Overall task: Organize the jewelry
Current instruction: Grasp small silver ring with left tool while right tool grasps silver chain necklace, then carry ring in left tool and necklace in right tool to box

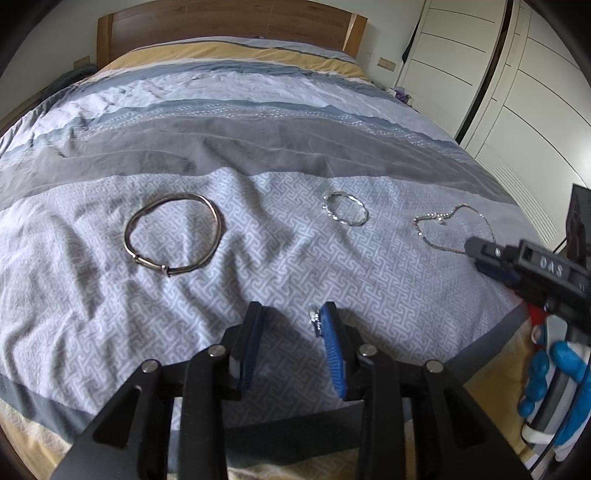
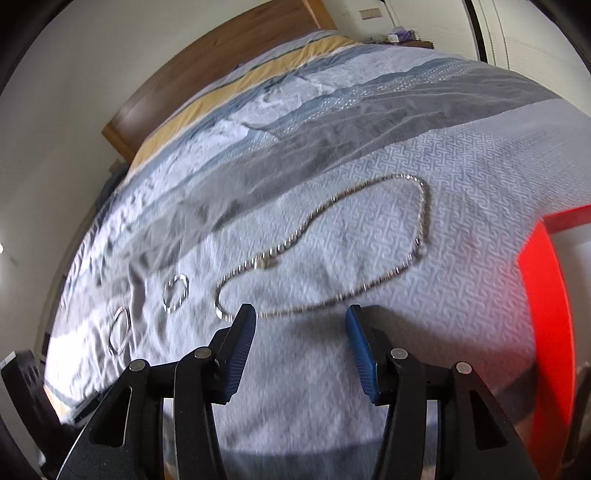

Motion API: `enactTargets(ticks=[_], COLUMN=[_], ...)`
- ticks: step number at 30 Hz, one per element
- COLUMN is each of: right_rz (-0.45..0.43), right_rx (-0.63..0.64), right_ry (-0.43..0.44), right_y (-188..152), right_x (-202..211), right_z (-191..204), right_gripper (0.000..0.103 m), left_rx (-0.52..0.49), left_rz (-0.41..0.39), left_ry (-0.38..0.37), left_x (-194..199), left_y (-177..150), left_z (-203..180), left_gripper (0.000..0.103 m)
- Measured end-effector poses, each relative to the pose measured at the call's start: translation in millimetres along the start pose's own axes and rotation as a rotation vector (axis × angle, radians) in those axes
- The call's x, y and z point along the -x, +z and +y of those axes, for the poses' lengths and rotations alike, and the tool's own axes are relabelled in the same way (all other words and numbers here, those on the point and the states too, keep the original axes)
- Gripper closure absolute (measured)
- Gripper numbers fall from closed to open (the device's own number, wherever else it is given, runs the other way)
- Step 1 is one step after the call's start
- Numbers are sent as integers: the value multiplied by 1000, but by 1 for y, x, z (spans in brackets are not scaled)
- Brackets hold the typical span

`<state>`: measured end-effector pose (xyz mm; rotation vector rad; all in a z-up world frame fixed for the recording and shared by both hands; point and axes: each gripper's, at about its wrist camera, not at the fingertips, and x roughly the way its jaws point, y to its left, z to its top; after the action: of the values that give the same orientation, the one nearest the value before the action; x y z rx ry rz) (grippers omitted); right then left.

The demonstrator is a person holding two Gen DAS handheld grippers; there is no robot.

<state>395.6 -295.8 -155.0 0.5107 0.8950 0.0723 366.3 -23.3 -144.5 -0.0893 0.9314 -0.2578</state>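
Note:
On the patterned bedspread lie a large silver bangle (image 1: 173, 234), a smaller twisted silver bracelet (image 1: 346, 208) and a thin silver chain necklace (image 1: 456, 225). My left gripper (image 1: 291, 314) is open; a small silver piece (image 1: 315, 318) sits against the inner side of its right finger. My right gripper (image 2: 300, 317) is open, just short of the near edge of the chain necklace (image 2: 332, 243). The right wrist view also shows the small bracelet (image 2: 176, 293) and the bangle (image 2: 120, 330) to the left. The right gripper's tip (image 1: 480, 251) shows beside the chain in the left wrist view.
The bed (image 1: 258, 122) has a wooden headboard (image 1: 229, 26) at the far end. White wardrobe doors (image 1: 509, 92) stand to the right. A red object (image 2: 546, 295) lies at the bed's right edge. A blue-gloved hand (image 1: 554, 384) holds the right gripper.

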Motion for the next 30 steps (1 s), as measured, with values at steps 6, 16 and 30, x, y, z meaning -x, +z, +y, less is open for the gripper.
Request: enactTargets(ticks=[6,16,30], right_rz=[-19,-36,-53], right_rx=[-8,8,26], right_ry=[9,7,98], right_y=[19,48,42], right_x=[-17,-46,-8], right_z=[2,6,13], right_gripper=[52,65,99], left_rx=[7,-20,-14], left_rz=[4,2,4], left_ry=[-17,7,29], left_x=[-1,-4,13], left_y=[-4,-8,-2], left_z=[2,-5,-7], left_gripper=[72,75,84])
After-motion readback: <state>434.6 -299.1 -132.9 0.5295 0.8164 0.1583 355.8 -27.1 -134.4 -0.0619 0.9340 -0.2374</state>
